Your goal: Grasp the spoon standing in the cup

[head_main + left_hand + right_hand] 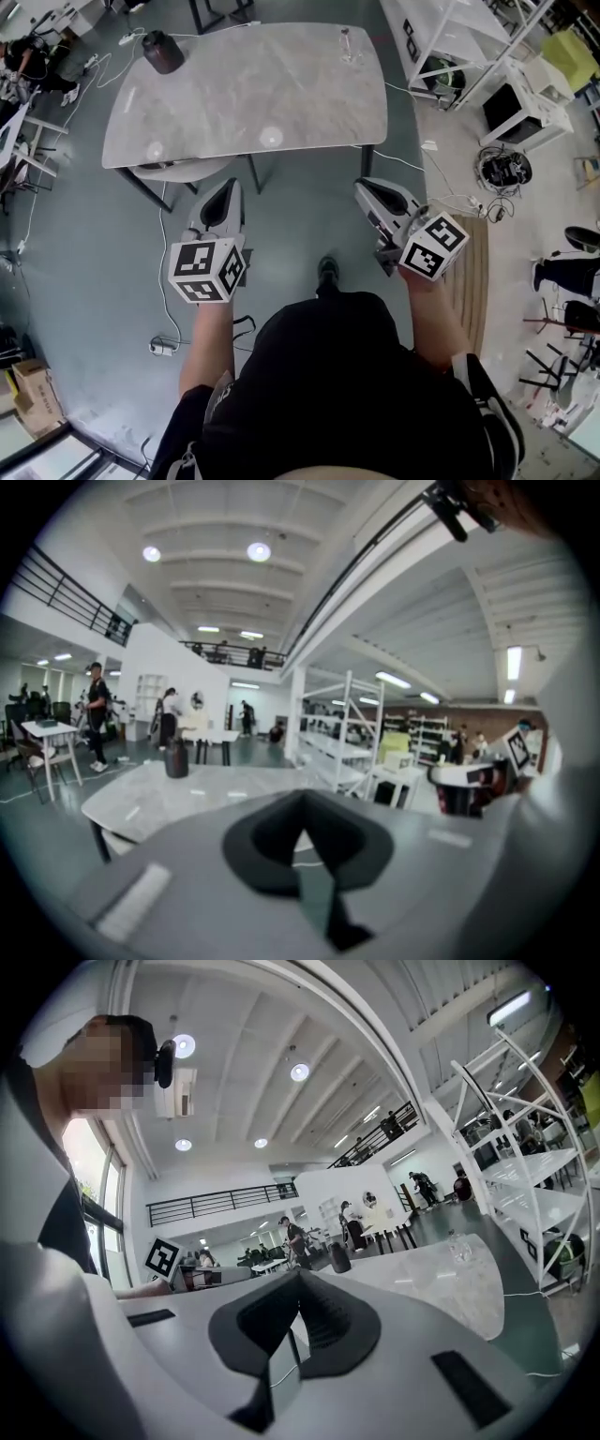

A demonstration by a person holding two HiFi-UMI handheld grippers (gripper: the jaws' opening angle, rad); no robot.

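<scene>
Approach stage: your left hand-held gripper [228, 187] and right hand-held gripper [364, 187], both closed and empty, are well short of the grey marble tabletop [244, 103]. The clear glass cup [349, 45] stands near its far right edge, its spoon too small to make out. The next move likely calls for reaching it and opening one gripper.

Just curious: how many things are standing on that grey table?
2: a dark container at the far-left corner, a clear glass near the far-right corner. Nothing appears hidden.
</scene>
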